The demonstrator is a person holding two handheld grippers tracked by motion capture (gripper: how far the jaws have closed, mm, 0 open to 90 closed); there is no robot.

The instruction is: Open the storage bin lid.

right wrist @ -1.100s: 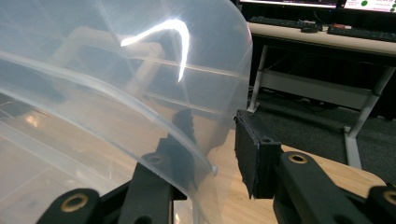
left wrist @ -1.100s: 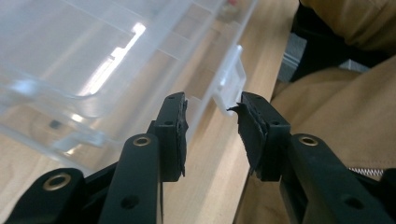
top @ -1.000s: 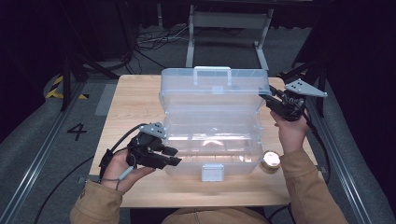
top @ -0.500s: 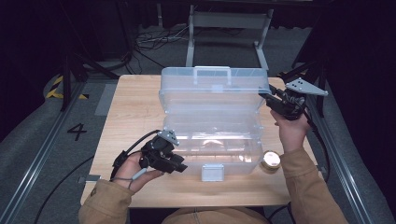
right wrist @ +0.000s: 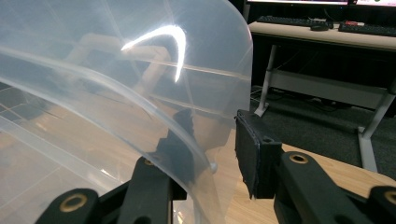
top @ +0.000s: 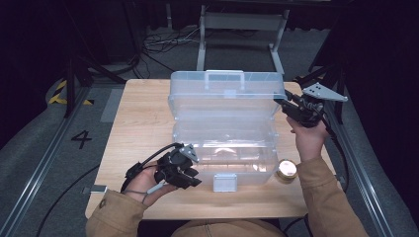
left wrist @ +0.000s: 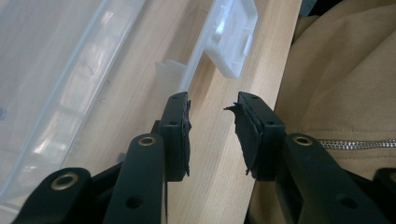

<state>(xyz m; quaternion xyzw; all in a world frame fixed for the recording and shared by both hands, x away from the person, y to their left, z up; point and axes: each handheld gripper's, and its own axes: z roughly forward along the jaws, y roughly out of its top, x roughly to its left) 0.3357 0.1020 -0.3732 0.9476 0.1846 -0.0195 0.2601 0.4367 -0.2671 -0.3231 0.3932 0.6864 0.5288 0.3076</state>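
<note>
A clear plastic box stands on the wooden table with its lid raised upright. My right gripper is at the lid's right edge. In the right gripper view the lid passes between the jaws of the right gripper, one jaw showing dark behind the plastic, and it is shut on that edge. My left gripper hovers low by the box's front left, beside the white latch. In the left gripper view the left gripper points toward the latch. Its jaws have just been closing a little and stand open with nothing between them.
A small round gold tin lies on the table right of the box's front corner. A tan jacket is close behind the table's near edge. Dark floor with cables and a metal stand lies beyond the far edge.
My left gripper has moved right and toward the table's near edge, sinking a little, closer to the front latch. The right gripper and the lid have stayed put.
</note>
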